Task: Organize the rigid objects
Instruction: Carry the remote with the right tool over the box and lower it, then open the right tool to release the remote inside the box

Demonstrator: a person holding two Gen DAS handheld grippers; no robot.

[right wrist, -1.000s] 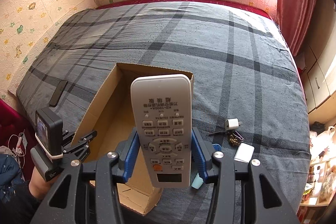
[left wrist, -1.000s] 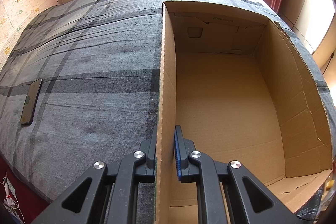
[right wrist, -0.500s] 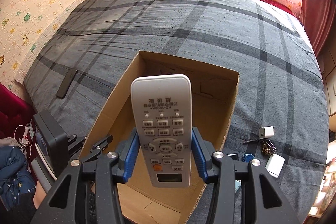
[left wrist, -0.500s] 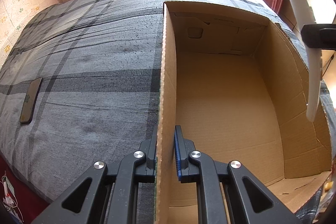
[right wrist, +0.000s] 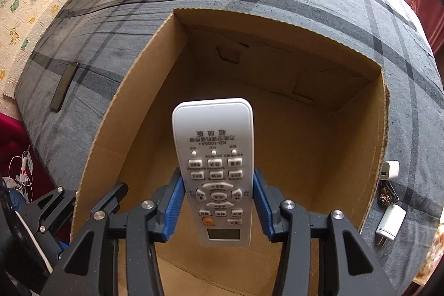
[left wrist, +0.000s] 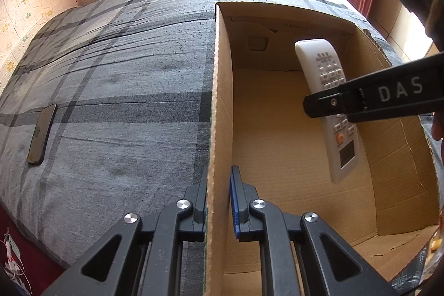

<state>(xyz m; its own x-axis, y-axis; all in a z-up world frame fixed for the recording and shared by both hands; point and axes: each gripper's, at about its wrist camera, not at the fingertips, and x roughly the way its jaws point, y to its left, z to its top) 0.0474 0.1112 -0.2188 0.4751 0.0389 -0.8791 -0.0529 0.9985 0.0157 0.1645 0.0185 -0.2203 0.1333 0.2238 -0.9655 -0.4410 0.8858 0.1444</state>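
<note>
Grey plaid bedding [left wrist: 111,101] carries our open cardboard box [right wrist: 277,129]. Our left gripper [left wrist: 219,201] pinches the box's side wall, while our right gripper [right wrist: 217,201] clamps a white remote [right wrist: 215,165] and holds it over the box's interior, buttons up. White chargers [right wrist: 390,221] lie just beside the box.

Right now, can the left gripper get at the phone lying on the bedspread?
Probably not yet. The left gripper is shut on the cardboard box wall, steadying it. The phone lies uncovered well off to the left, so it must let go first.
</note>
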